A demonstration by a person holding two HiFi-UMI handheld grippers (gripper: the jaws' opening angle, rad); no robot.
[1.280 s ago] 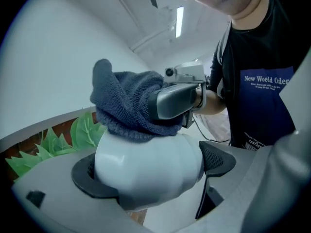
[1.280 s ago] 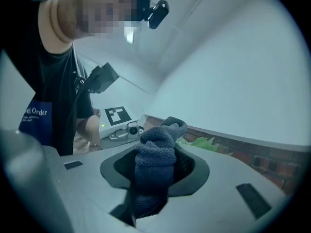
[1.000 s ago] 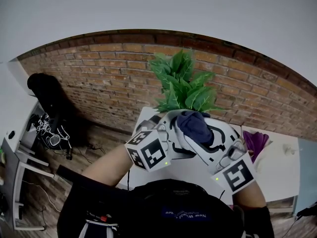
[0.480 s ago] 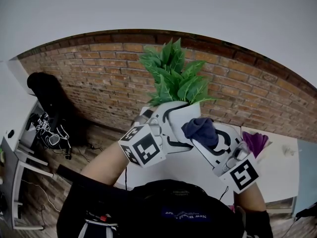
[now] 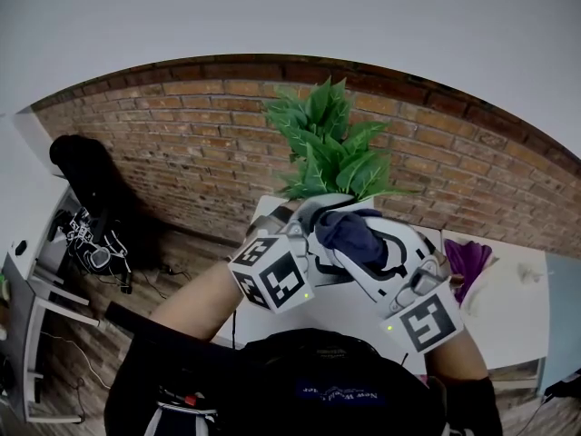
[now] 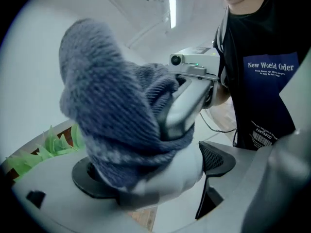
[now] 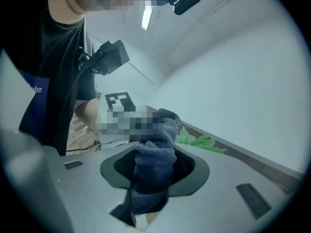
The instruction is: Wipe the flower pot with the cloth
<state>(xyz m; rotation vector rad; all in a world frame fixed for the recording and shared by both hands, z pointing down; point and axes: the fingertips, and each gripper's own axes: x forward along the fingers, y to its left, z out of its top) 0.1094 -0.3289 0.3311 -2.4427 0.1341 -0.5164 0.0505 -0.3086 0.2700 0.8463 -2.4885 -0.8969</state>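
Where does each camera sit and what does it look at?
Head view: on the person's head, looking down at the white flower pot; both forearms show.
Left gripper view: on the left hand-held gripper, facing the person's black shirt.
Right gripper view: on the right hand-held gripper, facing the person's left arm.
Shared: both gripper views show the fuzzy blue-grey cloth.

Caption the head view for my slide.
Left gripper holds the white flower pot; right gripper presses a blue cloth against it.

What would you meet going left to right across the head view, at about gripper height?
Dark bundle by the brick wall → left gripper's marker cube → blue cloth → right gripper's marker cube → purple object. The plant overlaps the cloth, so it is left out.
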